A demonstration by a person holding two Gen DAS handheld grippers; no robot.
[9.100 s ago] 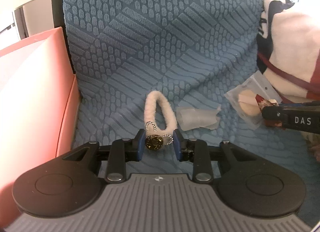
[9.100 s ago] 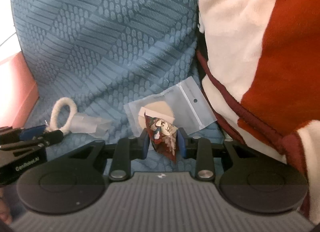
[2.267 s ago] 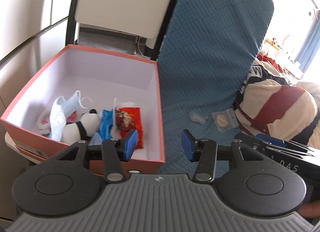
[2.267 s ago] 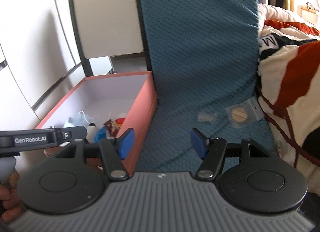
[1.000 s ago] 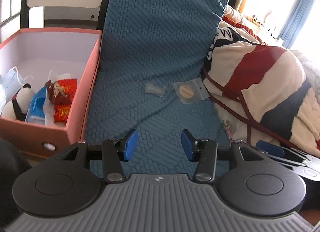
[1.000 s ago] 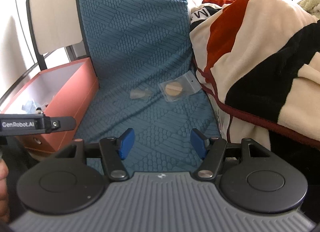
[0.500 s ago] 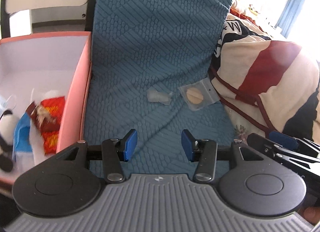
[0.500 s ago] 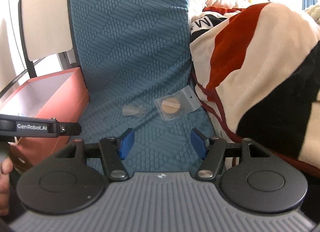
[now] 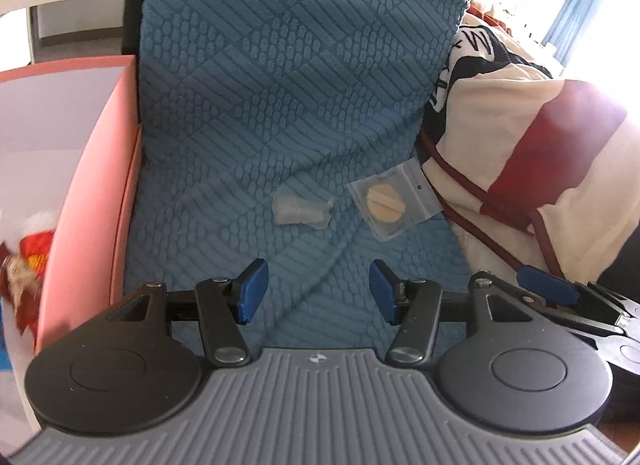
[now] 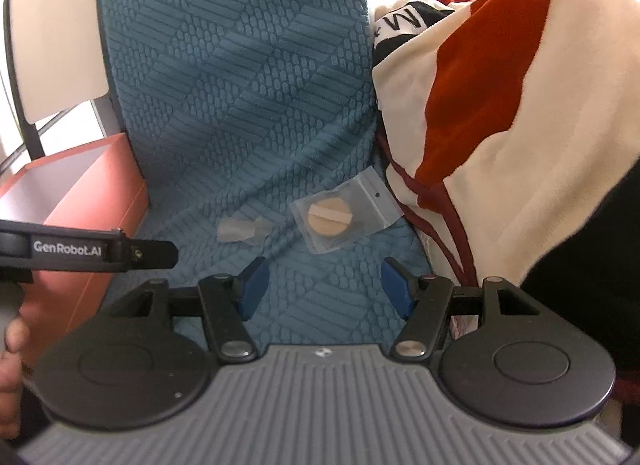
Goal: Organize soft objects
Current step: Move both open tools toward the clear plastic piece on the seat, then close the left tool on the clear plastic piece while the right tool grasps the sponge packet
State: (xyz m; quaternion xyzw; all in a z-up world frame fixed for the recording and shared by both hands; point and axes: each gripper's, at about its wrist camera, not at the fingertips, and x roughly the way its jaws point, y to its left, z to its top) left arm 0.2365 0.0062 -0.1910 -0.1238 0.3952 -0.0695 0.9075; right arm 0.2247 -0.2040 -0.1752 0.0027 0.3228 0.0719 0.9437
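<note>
Two small items lie on the blue quilted cover point(image 9: 304, 77): a crumpled clear plastic piece point(image 9: 300, 211) and a clear zip bag with a round beige pad point(image 9: 394, 201). My left gripper point(image 9: 318, 291) hovers just short of the clear piece, its jaws opening with nothing between them. In the right wrist view the same clear piece point(image 10: 242, 231) and zip bag point(image 10: 344, 219) lie ahead of my right gripper point(image 10: 324, 291), which stands open and empty. The salmon box point(image 9: 92, 201) at the left holds a red snack packet point(image 9: 34, 253).
A folded red, cream and black blanket point(image 9: 532, 153) borders the cover on the right. The left gripper's arm point(image 10: 88, 251) and a hand point(image 10: 12, 361) cross the left of the right wrist view. A white chair back point(image 10: 52, 33) stands behind the box point(image 10: 88, 189).
Both grippers have moved forward and down toward the two items on the blue cover, away from the box. The left jaws stand slightly wider than before.
</note>
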